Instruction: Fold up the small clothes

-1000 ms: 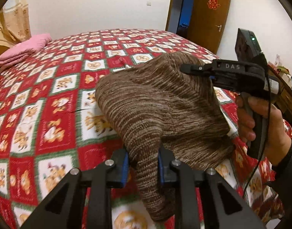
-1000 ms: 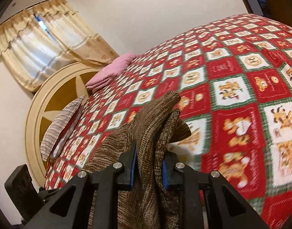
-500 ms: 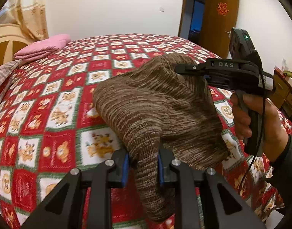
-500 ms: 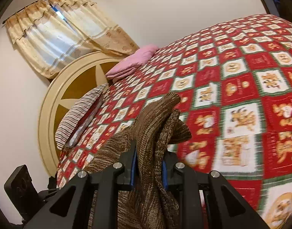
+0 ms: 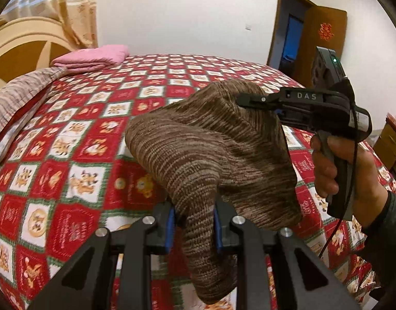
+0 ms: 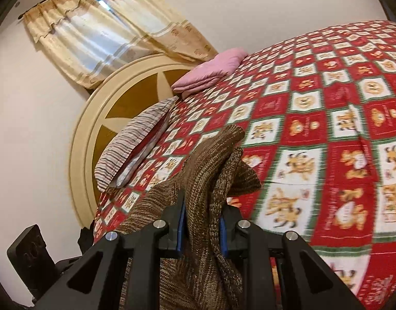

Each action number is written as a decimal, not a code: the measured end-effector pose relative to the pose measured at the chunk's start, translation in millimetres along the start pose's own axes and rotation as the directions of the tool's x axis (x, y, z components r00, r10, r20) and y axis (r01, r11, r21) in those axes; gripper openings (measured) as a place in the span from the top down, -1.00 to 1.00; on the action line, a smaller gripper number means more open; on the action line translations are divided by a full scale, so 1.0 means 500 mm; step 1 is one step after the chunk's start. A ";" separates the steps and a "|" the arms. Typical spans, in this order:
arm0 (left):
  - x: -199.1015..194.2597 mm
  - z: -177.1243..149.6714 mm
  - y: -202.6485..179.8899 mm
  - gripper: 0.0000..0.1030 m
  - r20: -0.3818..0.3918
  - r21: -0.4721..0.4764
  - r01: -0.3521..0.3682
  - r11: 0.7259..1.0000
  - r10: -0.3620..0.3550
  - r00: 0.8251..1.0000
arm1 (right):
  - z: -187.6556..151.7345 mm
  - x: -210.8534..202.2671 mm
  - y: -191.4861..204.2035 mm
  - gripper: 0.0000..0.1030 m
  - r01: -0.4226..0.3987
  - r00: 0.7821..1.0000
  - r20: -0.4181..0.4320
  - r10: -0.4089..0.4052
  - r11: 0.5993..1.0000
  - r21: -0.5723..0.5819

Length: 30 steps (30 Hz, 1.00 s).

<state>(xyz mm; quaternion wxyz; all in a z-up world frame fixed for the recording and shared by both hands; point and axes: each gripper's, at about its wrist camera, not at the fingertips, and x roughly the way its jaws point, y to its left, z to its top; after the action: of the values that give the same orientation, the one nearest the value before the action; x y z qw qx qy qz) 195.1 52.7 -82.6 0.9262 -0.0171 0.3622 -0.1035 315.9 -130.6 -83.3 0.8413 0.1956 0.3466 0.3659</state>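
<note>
Brown marled knit fills both your grips. Your left gripper [image 5: 192,223] is clamped on a fold of the brown knit garment [image 5: 211,149], blue pads pressed into the fabric on both sides, a loose end hanging below the fingers. Your right gripper [image 6: 202,228] is likewise closed on bunched knit; seen from the left wrist, it pinches the garment's upper far edge [image 5: 252,100], with your right hand [image 5: 345,170] on its handle. Garment hangs stretched between the two grippers, held up off the red patchwork bedspread [image 5: 68,155] beneath. Ahead and left of the left gripper: striped pillow [image 6: 136,139], folded pink blanket [image 6: 211,72], round headboard [image 6: 120,98]. Behind the right gripper: open wooden door [image 5: 322,36].
</note>
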 end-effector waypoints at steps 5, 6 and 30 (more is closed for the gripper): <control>-0.031 -0.020 0.036 0.53 0.027 -0.008 -0.043 0.999 0.043 0.999 | -0.002 0.032 0.041 0.59 -0.032 0.999 -0.021 0.031 0.999 -0.027; -0.036 -0.023 0.042 0.53 0.031 -0.012 -0.049 0.999 0.049 0.998 | -0.002 0.039 0.050 0.59 -0.040 0.999 -0.026 0.039 0.999 -0.032; -0.020 -0.097 0.172 0.53 -0.013 -0.108 -0.144 0.984 0.143 0.990 | -0.035 0.229 0.136 0.59 -0.101 0.986 -0.137 0.094 0.994 -0.042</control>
<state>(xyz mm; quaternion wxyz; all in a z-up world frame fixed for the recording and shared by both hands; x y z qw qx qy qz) 170.6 141.2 -121.0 0.9279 -0.0412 0.3702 -0.0166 326.7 1.3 -106.0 0.8015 0.1667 0.3837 0.4273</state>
